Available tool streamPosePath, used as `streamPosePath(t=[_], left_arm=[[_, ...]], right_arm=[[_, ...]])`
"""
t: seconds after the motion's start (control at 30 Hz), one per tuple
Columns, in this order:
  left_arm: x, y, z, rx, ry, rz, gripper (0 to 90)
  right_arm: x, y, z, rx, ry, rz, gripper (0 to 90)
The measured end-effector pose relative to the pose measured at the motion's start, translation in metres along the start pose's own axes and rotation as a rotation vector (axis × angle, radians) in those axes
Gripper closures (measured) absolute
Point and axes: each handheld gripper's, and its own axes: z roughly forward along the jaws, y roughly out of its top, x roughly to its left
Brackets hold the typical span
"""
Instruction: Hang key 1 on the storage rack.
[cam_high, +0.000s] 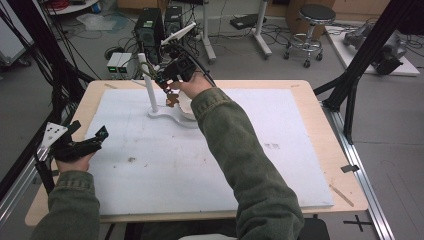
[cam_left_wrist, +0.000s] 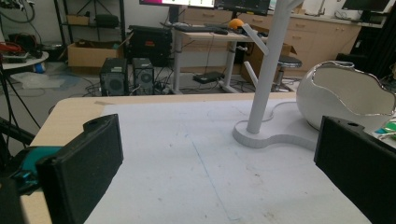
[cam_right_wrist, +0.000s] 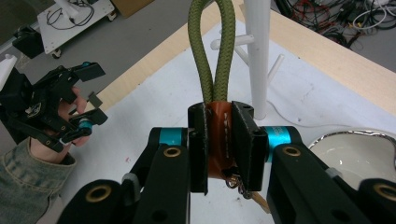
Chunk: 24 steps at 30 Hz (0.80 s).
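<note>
a light wooden table (cam_high: 320, 130) carries a big white foam sheet (cam_high: 165, 170) that covers nearly the whole top, leaving wood showing along the edges. on the sheet, toward the far side, stands a white peg stand (cam_high: 151, 97), its flat base (cam_left_wrist: 275, 135) resting on the foam, with a white bowl (cam_left_wrist: 345, 100) just beside it. small dark smudges dot the sheet.
</note>
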Motion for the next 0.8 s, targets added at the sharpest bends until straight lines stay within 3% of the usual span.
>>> streamPosePath(t=[0.27,0.47,0.8], left_arm=[[0.0,0.0,0.0,-0.003,-0.002,-0.002,1.7],[0.0,0.0,0.001,-0.002,-0.003,-0.001,1.7],[0.0,-0.001,0.001,0.0,-0.005,-0.001,1.7]], right_arm=[[0.006,0.002,0.013,-0.009,-0.037,0.028,77.3],[0.007,0.001,0.023,0.02,-0.05,0.023,77.3],[0.005,-0.006,0.039,0.024,-0.086,0.029,77.3]])
